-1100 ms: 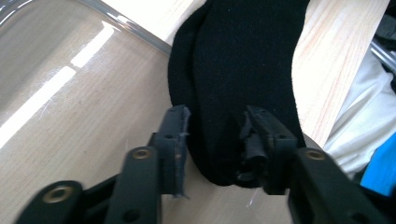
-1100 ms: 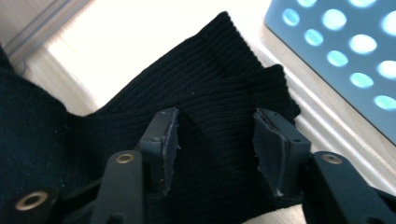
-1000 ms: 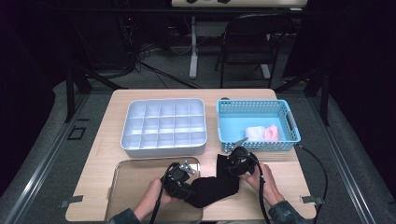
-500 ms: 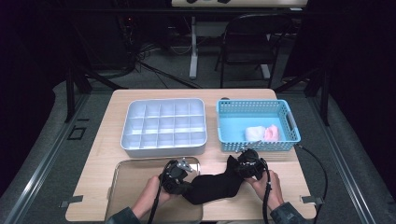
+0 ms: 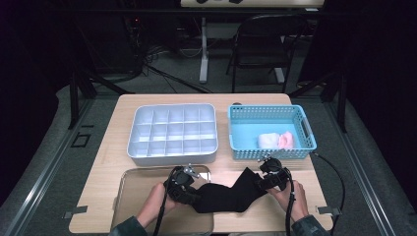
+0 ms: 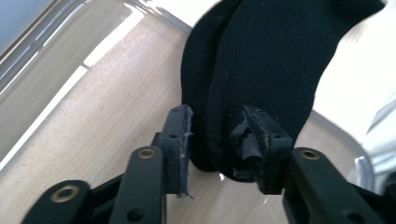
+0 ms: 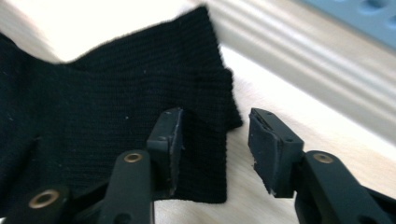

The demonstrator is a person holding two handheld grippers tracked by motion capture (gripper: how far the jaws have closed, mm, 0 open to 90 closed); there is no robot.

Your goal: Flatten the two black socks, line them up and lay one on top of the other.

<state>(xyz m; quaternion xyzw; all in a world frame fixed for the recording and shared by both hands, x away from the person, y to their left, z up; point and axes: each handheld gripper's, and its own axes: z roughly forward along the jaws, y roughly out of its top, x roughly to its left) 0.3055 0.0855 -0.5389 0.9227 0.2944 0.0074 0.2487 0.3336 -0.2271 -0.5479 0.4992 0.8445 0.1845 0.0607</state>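
Observation:
A black sock (image 5: 226, 195) lies flat on the wooden table near its front edge, stretched between my two grippers. My left gripper (image 5: 186, 189) is at its left end; in the left gripper view its jaws (image 6: 215, 116) have just been opening and straddle the rounded end of the sock (image 6: 271, 51). My right gripper (image 5: 270, 178) is at the sock's right end. Its jaws (image 7: 215, 119) have also just been opening and stand apart over the corner of the sock's cuff (image 7: 116, 102), with bare table showing beside the right jaw.
A grey compartment box (image 5: 172, 156) stands at the back left. A blue basket (image 5: 270, 110) at the back right holds a white cloth (image 5: 269, 139) and a pink one (image 5: 288, 139). A metal tray (image 5: 142, 182) lies at the front left, under the left hand.
My right gripper has moved to the right, and the sock now lies longer and flatter between the two grippers. The left gripper has stayed about where it was.

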